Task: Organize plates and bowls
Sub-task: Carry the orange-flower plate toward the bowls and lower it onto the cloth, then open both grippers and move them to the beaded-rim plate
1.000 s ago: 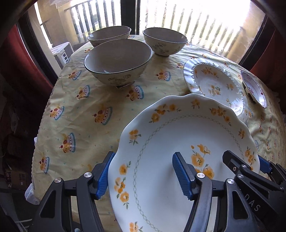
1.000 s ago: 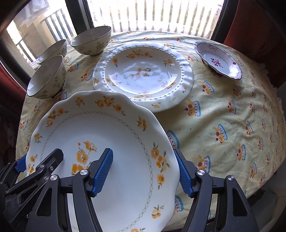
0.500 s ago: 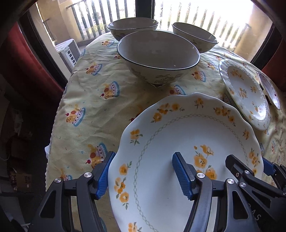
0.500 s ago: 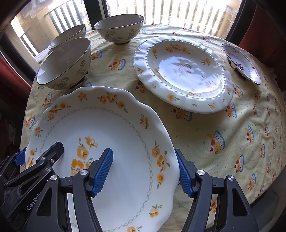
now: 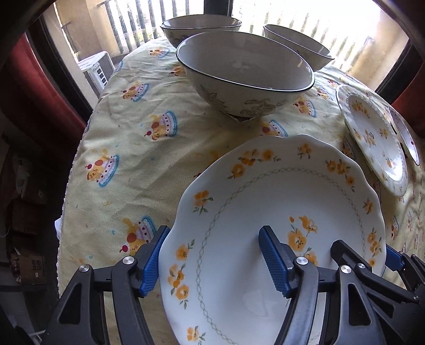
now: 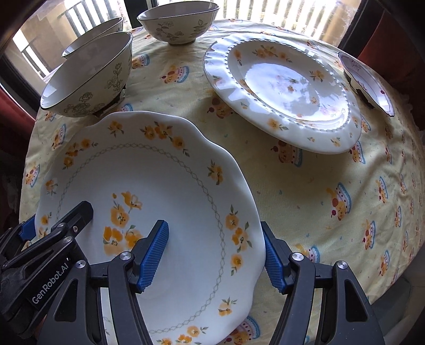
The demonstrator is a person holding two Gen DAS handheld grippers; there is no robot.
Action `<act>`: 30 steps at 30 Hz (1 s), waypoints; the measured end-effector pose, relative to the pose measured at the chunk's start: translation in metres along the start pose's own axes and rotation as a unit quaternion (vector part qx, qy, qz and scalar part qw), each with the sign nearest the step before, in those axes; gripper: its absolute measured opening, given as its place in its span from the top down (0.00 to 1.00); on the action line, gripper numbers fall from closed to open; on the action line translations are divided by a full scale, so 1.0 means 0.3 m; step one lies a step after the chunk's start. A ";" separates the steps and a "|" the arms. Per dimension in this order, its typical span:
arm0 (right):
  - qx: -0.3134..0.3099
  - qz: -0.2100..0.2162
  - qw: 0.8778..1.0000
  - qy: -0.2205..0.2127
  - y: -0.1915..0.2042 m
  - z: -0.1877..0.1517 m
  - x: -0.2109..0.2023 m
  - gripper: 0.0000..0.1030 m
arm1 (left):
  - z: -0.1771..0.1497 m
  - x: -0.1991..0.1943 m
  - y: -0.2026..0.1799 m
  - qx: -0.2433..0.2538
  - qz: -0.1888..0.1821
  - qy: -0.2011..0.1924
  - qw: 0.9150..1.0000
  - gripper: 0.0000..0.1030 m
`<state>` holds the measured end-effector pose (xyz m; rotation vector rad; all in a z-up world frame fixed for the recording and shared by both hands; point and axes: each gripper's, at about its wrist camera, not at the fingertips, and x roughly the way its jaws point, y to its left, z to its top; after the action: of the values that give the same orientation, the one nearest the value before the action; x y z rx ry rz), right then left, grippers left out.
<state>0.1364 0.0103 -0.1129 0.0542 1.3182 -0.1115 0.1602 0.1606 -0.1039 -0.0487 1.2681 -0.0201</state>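
Note:
A white scalloped plate with orange flowers (image 5: 279, 207) (image 6: 159, 185) is held above the table by both grippers. My left gripper (image 5: 215, 262) is shut on its left rim. My right gripper (image 6: 215, 254) is shut on its right rim. Each gripper shows at the plate's far side in the other view. A beaded white plate (image 6: 287, 87) (image 5: 372, 138) lies on the table to the right. Three floral bowls stand at the back left, the nearest one (image 5: 244, 71) (image 6: 90, 77) just beyond the held plate.
The round table wears a yellow cloth with cake prints (image 6: 318, 185). A small dish with purple rim (image 6: 372, 82) sits at the far right. Two bowls (image 6: 178, 21) (image 5: 202, 26) stand near the far edge by the window railing. Red curtains flank the window.
Both grippers have carried the plate forward and left over the table. The nearest bowl and the beaded plate now appear closer and larger.

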 end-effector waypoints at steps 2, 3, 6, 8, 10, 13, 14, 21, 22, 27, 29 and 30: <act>0.001 0.000 1.000 0.001 -0.001 -0.001 0.002 0.32 | -0.002 -0.002 0.001 0.004 -0.002 0.002 1.000 0.32; 0.000 0.000 1.000 0.002 -0.003 0.000 0.003 0.32 | -0.003 -0.003 -0.001 0.007 -0.002 0.003 1.000 0.32; -0.015 -0.019 1.000 -0.006 0.010 -0.003 -0.013 0.31 | -0.005 -0.005 -0.009 0.002 0.001 0.015 1.000 0.30; -0.018 -0.025 0.999 -0.010 0.016 0.001 -0.029 0.31 | -0.012 -0.021 -0.020 0.001 0.009 0.012 1.000 0.27; -0.010 -0.022 1.000 -0.005 -0.001 0.004 -0.040 0.31 | -0.018 -0.048 -0.032 0.008 0.016 0.004 1.000 0.19; 0.011 -0.013 1.000 -0.004 -0.048 0.009 -0.077 0.29 | -0.011 -0.088 -0.048 0.021 0.012 -0.004 1.000 0.09; 0.016 -0.010 1.000 -0.003 -0.066 0.015 -0.087 0.28 | -0.006 -0.098 -0.055 0.025 0.009 -0.007 1.000 0.06; 0.045 -0.001 0.999 -0.026 -0.173 0.043 -0.168 0.23 | 0.027 -0.160 -0.141 0.038 -0.002 -0.017 0.999 0.03; 0.048 -0.001 0.998 -0.031 -0.190 0.048 -0.182 0.23 | 0.035 -0.166 -0.154 0.040 -0.005 -0.021 0.999 0.03; 0.049 0.008 0.998 -0.049 -0.273 0.090 -0.210 0.23 | 0.067 -0.183 -0.230 0.023 -0.009 -0.028 0.999 0.03; 0.044 0.012 0.997 -0.058 -0.308 0.107 -0.219 0.23 | 0.078 -0.184 -0.258 0.015 -0.006 -0.031 0.999 0.03; 0.039 0.012 0.997 -0.062 -0.325 0.116 -0.222 0.23 | 0.085 -0.187 -0.277 0.014 -0.004 -0.033 0.999 0.03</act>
<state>0.1426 -0.0866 -0.0374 0.1277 1.1887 -0.1441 0.1689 0.0806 -0.0387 -0.0306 1.2020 -0.0427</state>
